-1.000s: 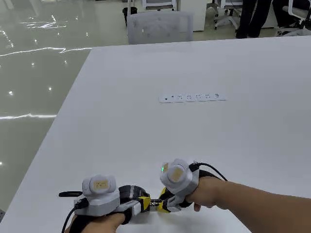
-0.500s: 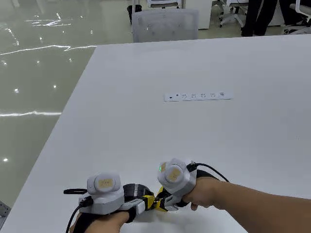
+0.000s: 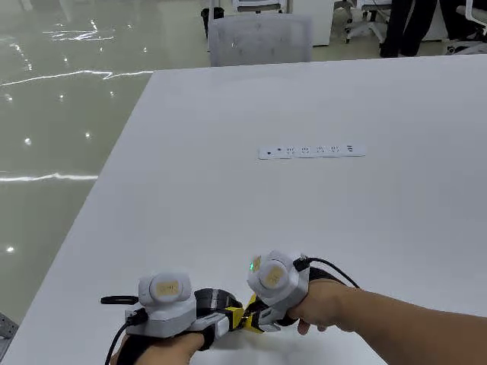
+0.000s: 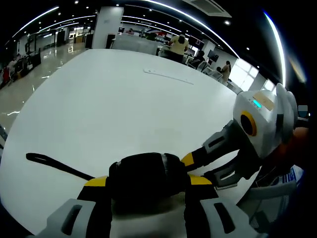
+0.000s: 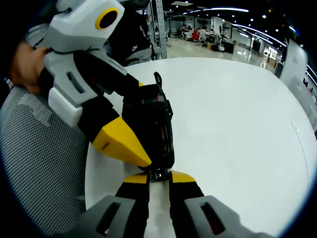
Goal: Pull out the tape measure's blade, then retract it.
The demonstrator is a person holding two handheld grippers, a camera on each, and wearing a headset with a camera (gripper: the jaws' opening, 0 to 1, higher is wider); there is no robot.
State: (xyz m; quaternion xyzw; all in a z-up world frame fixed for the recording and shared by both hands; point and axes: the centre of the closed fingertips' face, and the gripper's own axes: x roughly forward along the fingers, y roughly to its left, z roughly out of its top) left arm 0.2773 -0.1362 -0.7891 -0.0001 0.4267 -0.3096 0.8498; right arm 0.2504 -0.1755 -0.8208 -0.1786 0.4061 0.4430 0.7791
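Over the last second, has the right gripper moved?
Yes. Against the power strip, the right gripper has shifted left, closing on the left gripper.

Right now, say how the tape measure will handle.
The tape measure looks rigid, so the left claw should hold it firm. Its strap lies limp, likely to trail. The right claw pinches only the blade tip, which might slip.

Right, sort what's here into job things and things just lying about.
For the job: tape measure, left gripper holding it, right gripper pinching its blade tip.
Lying about: power strip, chair beyond the table.
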